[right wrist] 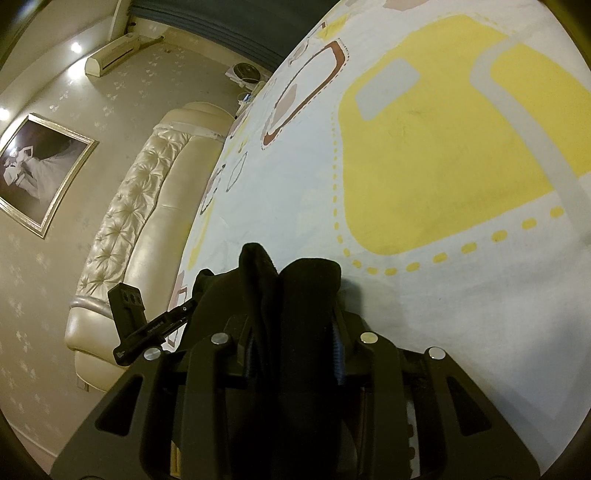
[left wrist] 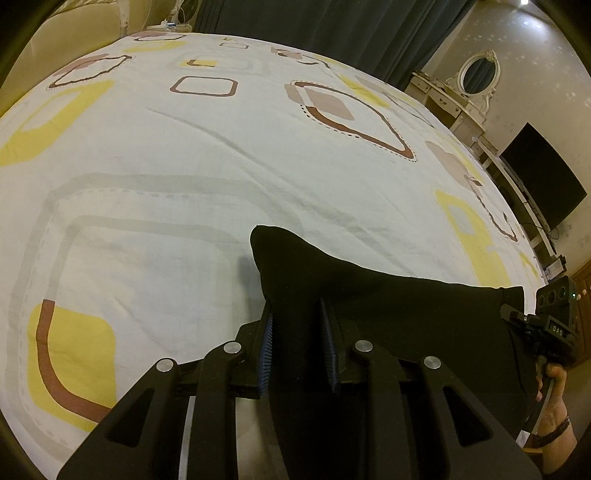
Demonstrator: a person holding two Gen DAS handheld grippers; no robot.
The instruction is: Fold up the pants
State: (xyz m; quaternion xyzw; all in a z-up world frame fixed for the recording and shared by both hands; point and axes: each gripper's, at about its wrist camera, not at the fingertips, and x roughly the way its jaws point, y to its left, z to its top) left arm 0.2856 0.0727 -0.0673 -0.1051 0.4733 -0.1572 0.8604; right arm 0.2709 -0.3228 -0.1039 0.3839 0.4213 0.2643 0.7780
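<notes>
The black pants [left wrist: 388, 306] hang stretched between both grippers above a bed with a patterned sheet [left wrist: 184, 147]. My left gripper [left wrist: 297, 317] is shut on a bunched corner of the cloth, which sticks out past its blue pads [left wrist: 266, 347]. In the left wrist view the fabric runs right to the other gripper [left wrist: 532, 325], held by a hand [left wrist: 554, 384]. In the right wrist view my right gripper [right wrist: 295, 328] is shut on a thick double fold of the pants [right wrist: 295, 295]. The left gripper's body [right wrist: 147, 321] shows at its left.
The sheet [right wrist: 443, 166] fills most of both views. A padded cream headboard [right wrist: 147, 221] and a framed picture [right wrist: 40, 173] stand at one side. A dresser with an oval mirror [left wrist: 476, 74], a dark screen [left wrist: 543, 177] and dark curtains [left wrist: 314, 29] border the bed.
</notes>
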